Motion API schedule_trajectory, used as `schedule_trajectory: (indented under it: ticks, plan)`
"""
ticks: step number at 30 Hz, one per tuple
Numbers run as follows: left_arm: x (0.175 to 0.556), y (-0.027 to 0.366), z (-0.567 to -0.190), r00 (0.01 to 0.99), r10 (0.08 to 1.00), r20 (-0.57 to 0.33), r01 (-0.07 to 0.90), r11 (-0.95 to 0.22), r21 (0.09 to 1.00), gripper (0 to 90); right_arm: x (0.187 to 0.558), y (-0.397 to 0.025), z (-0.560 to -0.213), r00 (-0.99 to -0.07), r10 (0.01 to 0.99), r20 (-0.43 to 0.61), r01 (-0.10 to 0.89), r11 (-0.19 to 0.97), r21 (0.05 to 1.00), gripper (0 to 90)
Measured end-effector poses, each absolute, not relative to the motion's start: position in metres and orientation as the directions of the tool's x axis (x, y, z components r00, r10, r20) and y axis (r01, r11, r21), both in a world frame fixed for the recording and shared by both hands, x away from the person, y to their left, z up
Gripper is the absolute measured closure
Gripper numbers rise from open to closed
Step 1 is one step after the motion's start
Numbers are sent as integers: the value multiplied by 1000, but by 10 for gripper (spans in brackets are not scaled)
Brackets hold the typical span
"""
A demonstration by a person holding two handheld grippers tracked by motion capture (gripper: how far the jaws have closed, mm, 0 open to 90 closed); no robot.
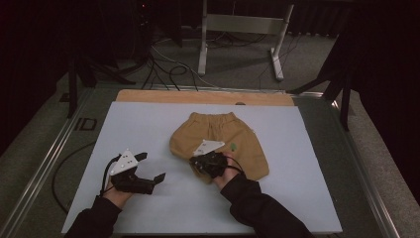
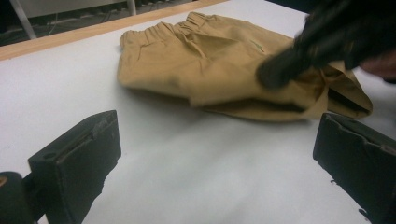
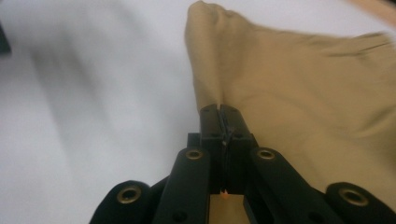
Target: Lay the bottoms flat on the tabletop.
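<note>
One shorts (image 1: 237,136) hem pinched, hidden between right gripper (image 3: 219,112) jaws.

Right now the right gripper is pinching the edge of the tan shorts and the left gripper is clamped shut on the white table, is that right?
Not quite. The left gripper is open, not clamped shut: the left gripper view shows its jaws wide apart over the white table. The right gripper is indeed pinching the edge of the tan shorts.

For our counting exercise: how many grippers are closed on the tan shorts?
1. The right gripper pinches the tan shorts at their near left edge; the left gripper hovers open over the white table, left of them.
</note>
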State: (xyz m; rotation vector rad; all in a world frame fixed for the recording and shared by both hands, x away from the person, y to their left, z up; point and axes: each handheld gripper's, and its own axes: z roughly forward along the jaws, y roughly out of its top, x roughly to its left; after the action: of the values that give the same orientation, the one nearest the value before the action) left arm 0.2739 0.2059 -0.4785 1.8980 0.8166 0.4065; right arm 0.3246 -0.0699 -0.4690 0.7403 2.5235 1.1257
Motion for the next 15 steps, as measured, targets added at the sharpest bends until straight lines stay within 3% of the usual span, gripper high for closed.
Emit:
schedule_trajectory:
  ticks: [15]
  plan:
    - [275, 203, -481, 721, 689, -81, 371, -284, 884, 19, 340, -147, -430, -705, 709, -12, 376, 388, 841, 898]
